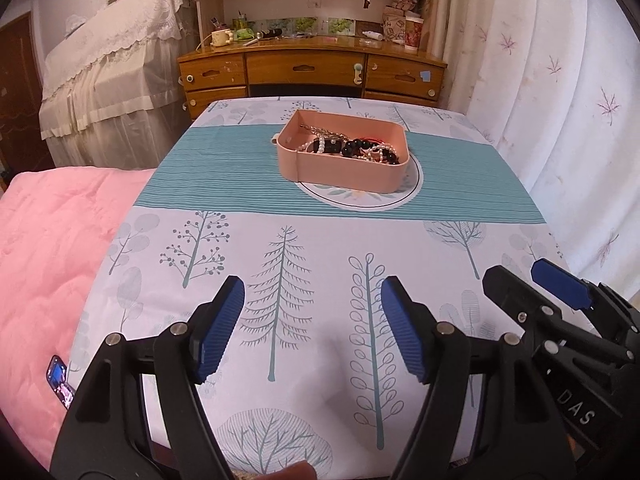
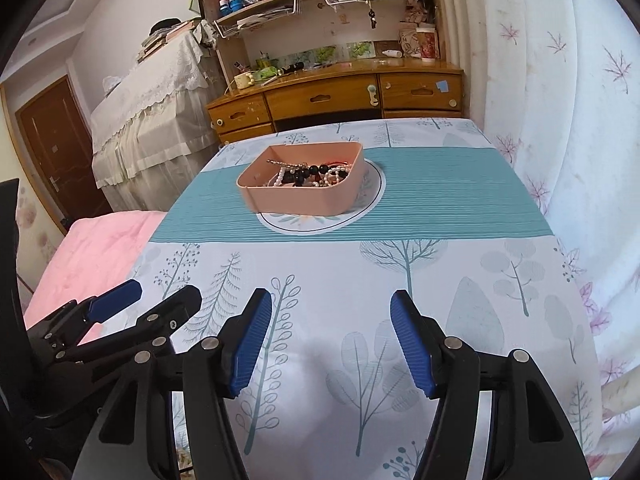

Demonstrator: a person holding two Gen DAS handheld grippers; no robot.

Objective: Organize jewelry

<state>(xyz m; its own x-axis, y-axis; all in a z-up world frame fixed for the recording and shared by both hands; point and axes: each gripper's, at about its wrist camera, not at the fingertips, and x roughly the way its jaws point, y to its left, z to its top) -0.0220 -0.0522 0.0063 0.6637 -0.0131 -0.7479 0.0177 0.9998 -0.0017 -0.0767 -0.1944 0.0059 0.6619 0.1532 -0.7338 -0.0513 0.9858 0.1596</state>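
A tablecloth with a tree print covers the table. The pink tray of jewelry lies straight ahead of both grippers — well apart from them, its long side across their line. Left gripper and right gripper sit side by side, jaws apart and empty — neither clearly nearer.

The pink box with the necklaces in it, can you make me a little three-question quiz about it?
1. True or false: the pink box sits on the table's teal stripe.
2. What lies inside it? A) spoons B) bead and pearl jewelry C) nothing
3. Is the left gripper or the right gripper holding anything?

Key: 1 true. 2 B. 3 No, both are open and empty.
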